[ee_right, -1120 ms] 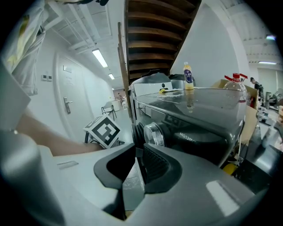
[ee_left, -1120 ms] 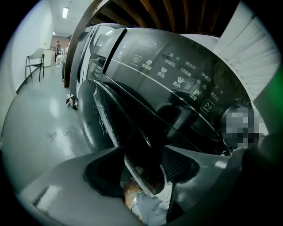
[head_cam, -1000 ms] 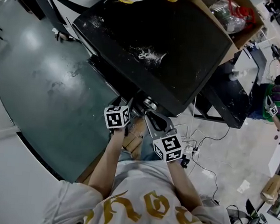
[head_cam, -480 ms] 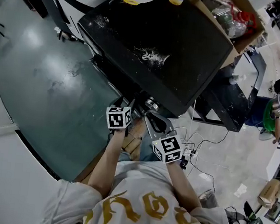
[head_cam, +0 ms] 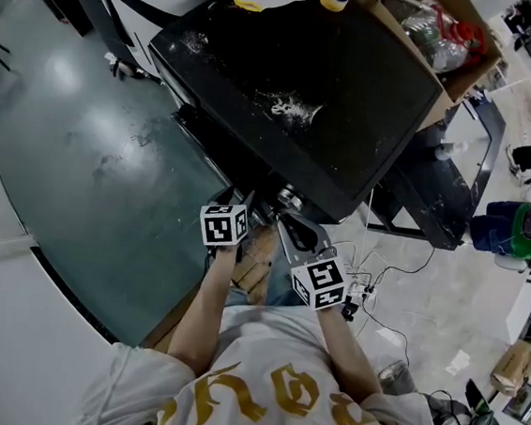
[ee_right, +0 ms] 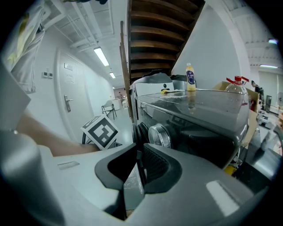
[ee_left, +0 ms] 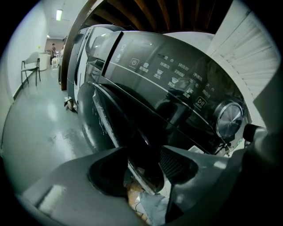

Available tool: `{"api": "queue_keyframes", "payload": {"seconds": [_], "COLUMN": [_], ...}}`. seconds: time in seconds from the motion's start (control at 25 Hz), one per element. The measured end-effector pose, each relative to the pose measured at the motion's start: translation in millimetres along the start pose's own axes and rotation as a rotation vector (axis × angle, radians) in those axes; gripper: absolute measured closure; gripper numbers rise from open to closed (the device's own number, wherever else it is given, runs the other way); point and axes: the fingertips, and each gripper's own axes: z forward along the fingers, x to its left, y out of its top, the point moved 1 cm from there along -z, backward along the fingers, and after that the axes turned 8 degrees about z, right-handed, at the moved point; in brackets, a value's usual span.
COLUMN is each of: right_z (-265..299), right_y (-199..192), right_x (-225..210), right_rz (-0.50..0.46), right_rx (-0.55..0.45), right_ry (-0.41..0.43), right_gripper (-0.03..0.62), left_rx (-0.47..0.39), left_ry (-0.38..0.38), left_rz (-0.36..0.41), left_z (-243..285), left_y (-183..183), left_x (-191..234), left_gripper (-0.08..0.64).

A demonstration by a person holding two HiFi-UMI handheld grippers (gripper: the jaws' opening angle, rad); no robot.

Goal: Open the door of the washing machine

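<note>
Green-grey floor point(head_cam: 94, 142) beside one washing machine point(head_cam: 308, 79); its front is hidden from overhead. Two tools at that front. Left tool point(ee_left: 143, 170) clamped on door point(ee_left: 132, 132) rim, below machine's panel. Right tool point(ee_right: 139, 161) pinched nearly closed on one thin pale edge point(ee_right: 140, 173) (whose, unclear). One bottle point(ee_right: 190, 77) atop machine.

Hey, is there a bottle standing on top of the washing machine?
Yes, the right gripper view shows a bottle of yellow liquid standing upright on the glossy top of the washing machine.

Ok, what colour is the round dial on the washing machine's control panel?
The dial is shiny metallic silver. It shows best in the left gripper view.
</note>
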Motion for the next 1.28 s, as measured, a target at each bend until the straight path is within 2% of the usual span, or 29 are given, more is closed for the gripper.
{"api": "queue_keyframes", "payload": {"seconds": [0.6, 1.28], "right_z": [5, 2], "right_y": [-3, -6], "right_x": [20, 40], "right_rz": [-0.02, -0.028], "right_rx": [-0.008, -0.026], "right_ry": [0.032, 0.063], "right_gripper": [0.537, 0.54], "left_rx": [0.0, 0.011], "left_ry": [0.013, 0.096], "left_rz": [-0.001, -0.013], "left_z": [-25, -64], "left_y": [-21, -50], "left_x": [13, 42], "left_gripper": [0.362, 0.396]}}
